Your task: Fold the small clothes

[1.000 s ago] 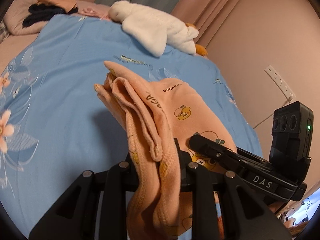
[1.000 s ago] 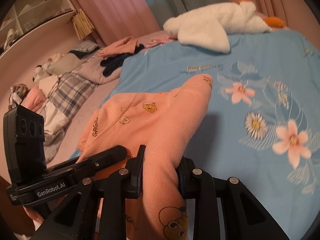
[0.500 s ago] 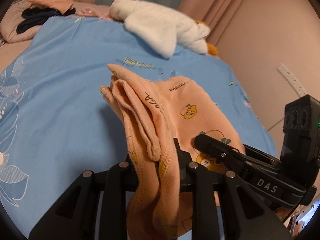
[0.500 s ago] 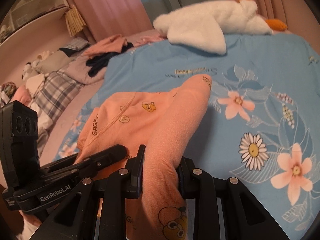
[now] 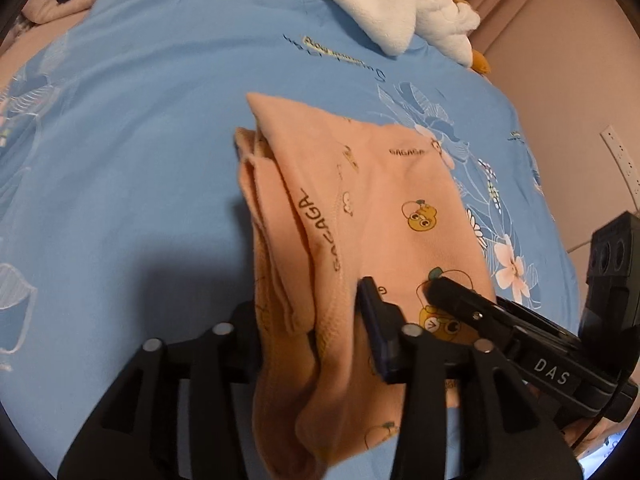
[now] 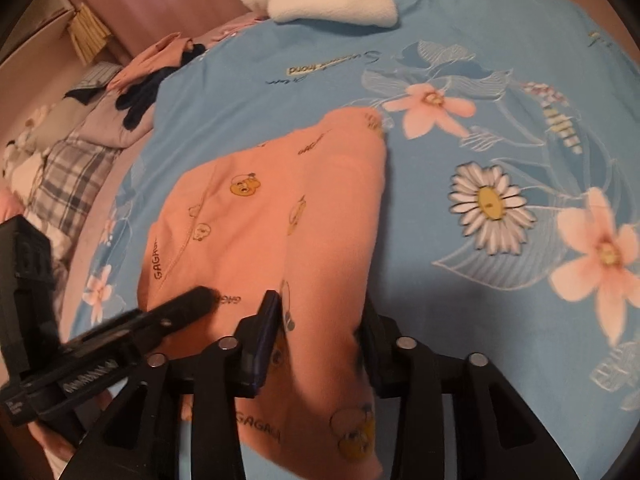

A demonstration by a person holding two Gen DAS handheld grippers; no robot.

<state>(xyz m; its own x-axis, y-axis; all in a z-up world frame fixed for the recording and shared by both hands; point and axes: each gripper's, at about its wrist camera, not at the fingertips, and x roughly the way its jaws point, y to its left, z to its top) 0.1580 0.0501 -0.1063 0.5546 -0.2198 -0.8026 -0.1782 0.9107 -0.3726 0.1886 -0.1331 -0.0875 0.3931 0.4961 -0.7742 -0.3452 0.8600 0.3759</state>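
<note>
- Left wrist view: the peach knit garment with yellow cartoon-bear print and "GAGAGA" lettering (image 5: 384, 208) lies partly spread on the blue floral bedsheet (image 5: 120, 140), near the sheet's right edge. Its near end is bunched and lifted through the left gripper (image 5: 320, 332).
- Left jaws: moderately parted with the gathered layers filling the gap; both fingers appear to touch cloth, so I read this as a hold on the garment, though a loosening one.
- Right wrist view: the right gripper (image 6: 320, 320) has the same garment (image 6: 280, 208) running between its fingers. The jaws stand fairly wide; cloth touches both inner faces, yet whether it is pinched or only draped I cannot tell.
- White plush goose toy (image 5: 384, 4) rests at the far edge of the sheet, well apart from the work. Dark and pink clothes (image 6: 152, 76) are piled off the far left corner.
- Judgement: the step in hand is laying the fold down onto the sheet.
- To do it well: lower both ends level, keep the cloth taut between the grippers so no crease forms, line up the folded edge with the flat part beneath, and let go only once the cloth rests on the sheet.
- Risk: uneven release would skew the bunched left layers.
</note>
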